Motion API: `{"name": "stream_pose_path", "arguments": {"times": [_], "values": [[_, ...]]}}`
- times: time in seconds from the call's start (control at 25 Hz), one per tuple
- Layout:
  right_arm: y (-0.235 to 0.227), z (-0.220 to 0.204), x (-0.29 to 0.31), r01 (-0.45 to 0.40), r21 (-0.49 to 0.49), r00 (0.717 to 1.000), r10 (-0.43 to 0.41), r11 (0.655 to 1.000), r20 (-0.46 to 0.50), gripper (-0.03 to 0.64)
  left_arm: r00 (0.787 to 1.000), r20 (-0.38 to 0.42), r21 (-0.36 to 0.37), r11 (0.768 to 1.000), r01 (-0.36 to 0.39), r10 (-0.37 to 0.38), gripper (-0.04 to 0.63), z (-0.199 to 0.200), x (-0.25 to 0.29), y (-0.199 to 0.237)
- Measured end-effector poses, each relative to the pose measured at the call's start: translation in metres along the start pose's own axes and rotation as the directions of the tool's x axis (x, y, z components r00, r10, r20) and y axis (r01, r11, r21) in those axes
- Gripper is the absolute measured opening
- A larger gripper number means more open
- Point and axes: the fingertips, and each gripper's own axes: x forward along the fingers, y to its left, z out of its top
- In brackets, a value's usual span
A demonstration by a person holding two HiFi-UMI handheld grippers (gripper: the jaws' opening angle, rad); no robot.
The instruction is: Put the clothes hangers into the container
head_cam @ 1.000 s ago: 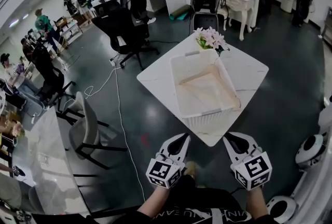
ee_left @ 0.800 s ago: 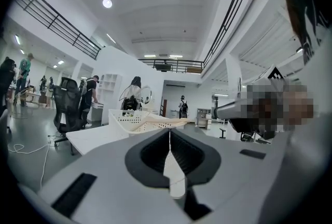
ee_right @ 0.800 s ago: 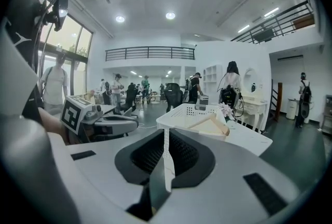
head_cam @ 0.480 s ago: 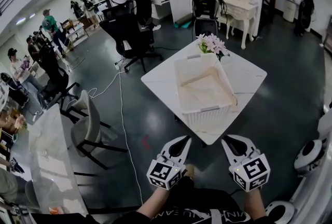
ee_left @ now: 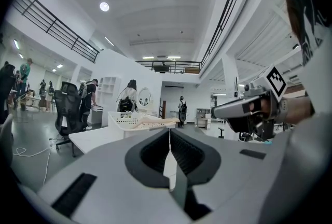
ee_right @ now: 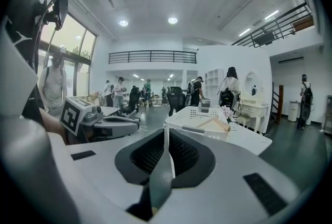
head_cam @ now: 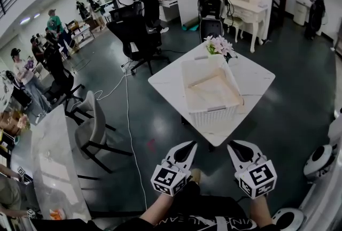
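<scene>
A white slotted basket [head_cam: 206,112] stands on a white square table [head_cam: 251,83] ahead of me. Light wooden clothes hangers [head_cam: 211,81] lie inside it. My left gripper [head_cam: 188,144] and right gripper [head_cam: 231,145] hover side by side in front of my body, short of the table's near corner. Both are shut with nothing between the jaws. In the left gripper view the closed jaw tips [ee_left: 169,132] point toward the basket [ee_left: 127,120]. The right gripper view shows its shut tips [ee_right: 166,132], with the basket [ee_right: 199,116] and a hanger [ee_right: 215,123] beyond.
A pot of pink flowers [head_cam: 218,45] stands at the table's far corner, behind the basket. A grey chair [head_cam: 93,128] and a long white table [head_cam: 53,166] are at the left. A white cable [head_cam: 128,117] runs across the dark floor. Round white bases [head_cam: 320,158] sit at the right. People stand in the background.
The table and basket sit a little higher and smaller in the head view than a second ago. Both grippers stay shut and side by side near my body.
</scene>
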Motion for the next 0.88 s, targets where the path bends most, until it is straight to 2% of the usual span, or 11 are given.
{"name": "stream_pose_path", "arguments": {"times": [0.32, 0.52, 0.88], "values": [[0.005, -0.003, -0.006, -0.007, 0.014, 1.000, 0.007, 1.000, 0.009, 0.049, 1.000, -0.010, 0.016, 1.000, 0.008, -0.008, 0.009, 0.001, -0.007, -0.007], [0.010, -0.004, -0.004, -0.027, 0.048, 0.999, 0.025, 0.999, 0.040, 0.049, 0.999, -0.045, 0.042, 0.999, 0.015, -0.013, 0.009, -0.002, -0.015, -0.011], [0.011, -0.013, 0.000, -0.041, 0.051, 0.999, 0.040, 0.998, 0.028, 0.049, 0.996, -0.085, 0.045, 0.999, 0.026, -0.022, 0.009, -0.005, -0.016, -0.011]]}}
